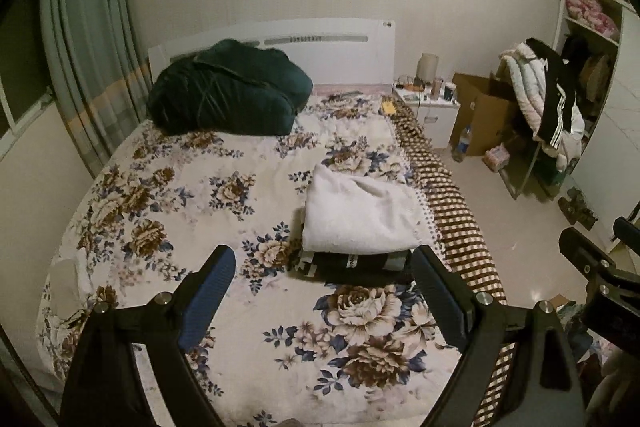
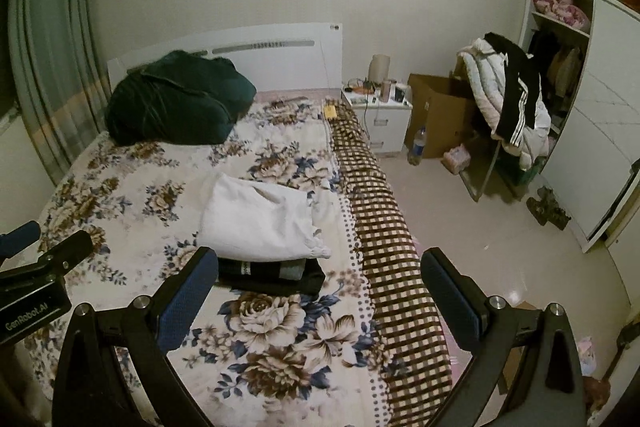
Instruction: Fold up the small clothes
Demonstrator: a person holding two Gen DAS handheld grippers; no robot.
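From my left gripper (image 1: pixel 324 291) I see the far left edge of the floral bedspread (image 1: pixel 168 211) and a white lump there; my right gripper (image 2: pixel 320 287) shows instead the white wardrobe door (image 2: pixel 600 163) and more floor. Both grippers hang spread wide, holding nothing, above the near end of the bedspread. The folded white garment (image 1: pixel 360 215) lies on a dark folded garment (image 1: pixel 352 265) — a stack near the bedspread's right edge, just beside the brown checked blanket (image 2: pixel 384 243); its long axis runs across the bed, its rumpled end toward the headboard (image 1: pixel 320 47).
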